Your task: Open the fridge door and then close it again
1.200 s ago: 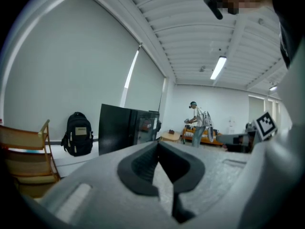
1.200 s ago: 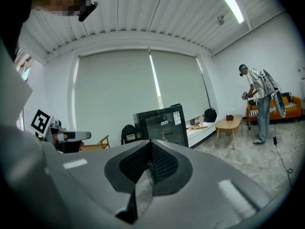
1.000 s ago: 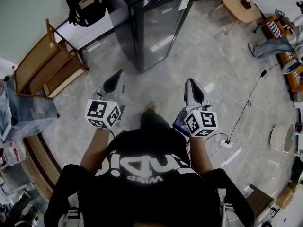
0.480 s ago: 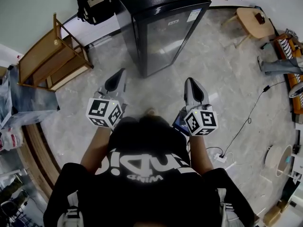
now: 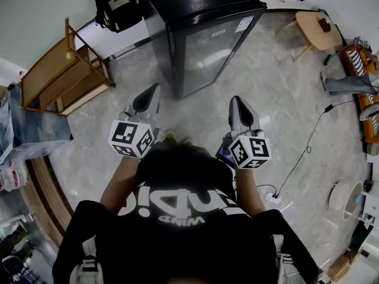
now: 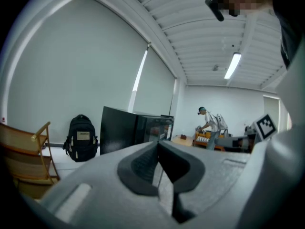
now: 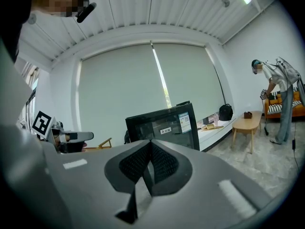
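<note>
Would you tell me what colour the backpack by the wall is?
The backpack is black; it shows best in the left gripper view.

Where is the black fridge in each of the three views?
Head view: fridge at top centre.
Left gripper view: fridge just left of centre.
Right gripper view: fridge at centre.
Shared landmark: the wooden table, to the right of the fridge in all three.

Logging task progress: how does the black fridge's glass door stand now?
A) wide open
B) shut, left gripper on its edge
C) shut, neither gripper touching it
C: the glass door lies flush with the black fridge, and the left gripper and right gripper hang short of it.
</note>
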`<state>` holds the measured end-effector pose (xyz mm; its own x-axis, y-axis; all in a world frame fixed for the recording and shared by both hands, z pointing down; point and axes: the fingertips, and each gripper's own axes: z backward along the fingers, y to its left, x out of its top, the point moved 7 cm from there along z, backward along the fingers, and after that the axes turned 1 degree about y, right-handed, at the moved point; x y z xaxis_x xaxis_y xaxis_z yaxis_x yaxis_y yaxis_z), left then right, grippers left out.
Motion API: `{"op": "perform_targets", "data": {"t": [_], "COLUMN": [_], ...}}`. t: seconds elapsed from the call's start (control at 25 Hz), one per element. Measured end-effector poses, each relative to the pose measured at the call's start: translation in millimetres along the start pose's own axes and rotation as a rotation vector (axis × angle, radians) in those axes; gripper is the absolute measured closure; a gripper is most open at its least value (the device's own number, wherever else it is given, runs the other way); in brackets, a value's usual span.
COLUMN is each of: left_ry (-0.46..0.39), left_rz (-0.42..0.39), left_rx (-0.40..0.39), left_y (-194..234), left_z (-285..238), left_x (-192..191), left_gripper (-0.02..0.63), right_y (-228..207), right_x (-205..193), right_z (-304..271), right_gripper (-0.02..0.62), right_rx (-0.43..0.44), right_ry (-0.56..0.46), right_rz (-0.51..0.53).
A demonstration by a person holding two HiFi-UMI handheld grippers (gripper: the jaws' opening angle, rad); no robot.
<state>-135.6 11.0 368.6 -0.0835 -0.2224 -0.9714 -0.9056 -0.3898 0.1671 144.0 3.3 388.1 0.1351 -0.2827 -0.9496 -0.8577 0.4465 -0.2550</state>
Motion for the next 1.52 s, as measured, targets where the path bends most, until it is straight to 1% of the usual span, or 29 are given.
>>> {"op": "perform_targets", "data": {"t": [0.16,0.28,0.4,0.76,0.88,0.96,1.12,1.52], "left_ry": [0.019,0.023,0.03,0.038,0.033,0.036,0.029,0.099], "left_rz": [-0.001,0.017,0.019,0.047,0.042,0.037,0.053,0.047], "left_rx": [-0.024,-0.037,-0.054,-0.075,-0.07,-0.071,-0.062,-0.061], "left_y": [7.1,14.5,17.1,25.9,28.1,28.4,31.0,46.1], "left_z": [-9.4,-13.7,-20.2,-29.5,-31.5,-32.5,-33.9,-65.6], "left_x": [-2.4,-4.2,-5.0,-8.4,-8.5,-8.6,-10.6,-35.5], "left_gripper": [0.601,0.563,0.528,0.369,0.314,0.31,0.31,0.321], "right_y": [0.0,2.3,2.9,2.4,1.4,1.3,1.4,-3.7], "right_x": [3.4,5.6,7.7,11.6,11.3,11.1,11.9,12.9], "right_z": [-7.3,-15.1,-21.9,-32.1,-33.8,-34.3,-35.9,-43.1], "right_gripper": [0.595,0.595,0.595,0.595,0.595,0.595,0.595,0.595], "right_rx": [-0.016,-0.022,-0.022,-0.029,-0.031,-0.032,-0.038,-0.049], "right_ry": [-0.004,-0.007,-0.007,-0.011,-0.009,-0.007,-0.013,-0.019], "right_rz": [0.005,0.01,0.013,0.018,0.013,0.014,0.015,0.012]}}
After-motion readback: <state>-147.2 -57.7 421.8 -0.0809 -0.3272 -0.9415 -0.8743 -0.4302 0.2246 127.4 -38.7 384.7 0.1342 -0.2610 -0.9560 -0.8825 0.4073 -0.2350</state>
